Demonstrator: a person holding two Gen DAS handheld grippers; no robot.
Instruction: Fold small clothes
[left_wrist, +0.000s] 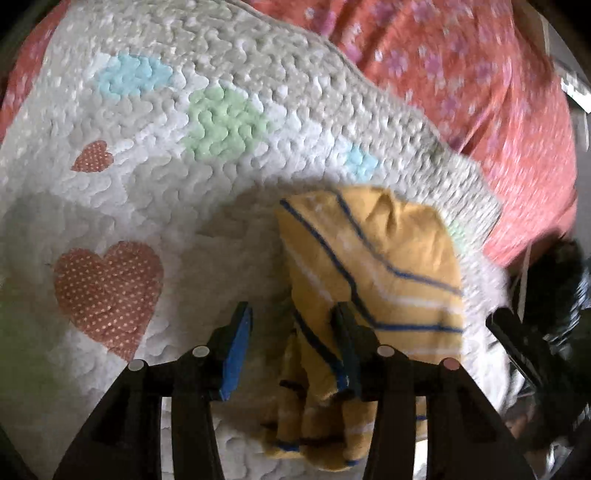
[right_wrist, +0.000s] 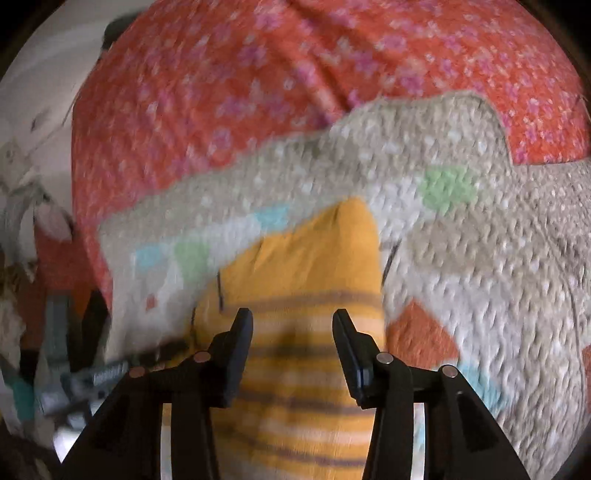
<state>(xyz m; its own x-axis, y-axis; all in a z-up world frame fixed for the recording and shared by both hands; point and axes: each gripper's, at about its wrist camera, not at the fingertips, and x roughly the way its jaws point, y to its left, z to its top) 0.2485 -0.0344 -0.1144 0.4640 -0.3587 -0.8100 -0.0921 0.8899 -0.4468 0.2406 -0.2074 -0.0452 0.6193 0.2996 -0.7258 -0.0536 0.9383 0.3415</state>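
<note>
Plainly, the fold looks only partly done. From the left wrist, the left gripper (left_wrist: 291, 314) stands with its jaws apart, holding nothing; the yellow striped garment (left_wrist: 373, 266) lies bunched on the quilted heart-pattern blanket (left_wrist: 229, 92), its near end crumpled in loose folds beside the gripper's right finger. Edges are not squared, so flattening and at least 1 more fold seem left. This view alone shows the other gripper's dark body at the right edge.

From the right wrist, the right gripper (right_wrist: 293, 317) is likewise spread wide and empty, hovering over the garment (right_wrist: 306, 266). Only here do the blanket's (right_wrist: 480, 258) far edge and the red floral bedcover (right_wrist: 258, 74) show fully, though motion blur hides detail.
</note>
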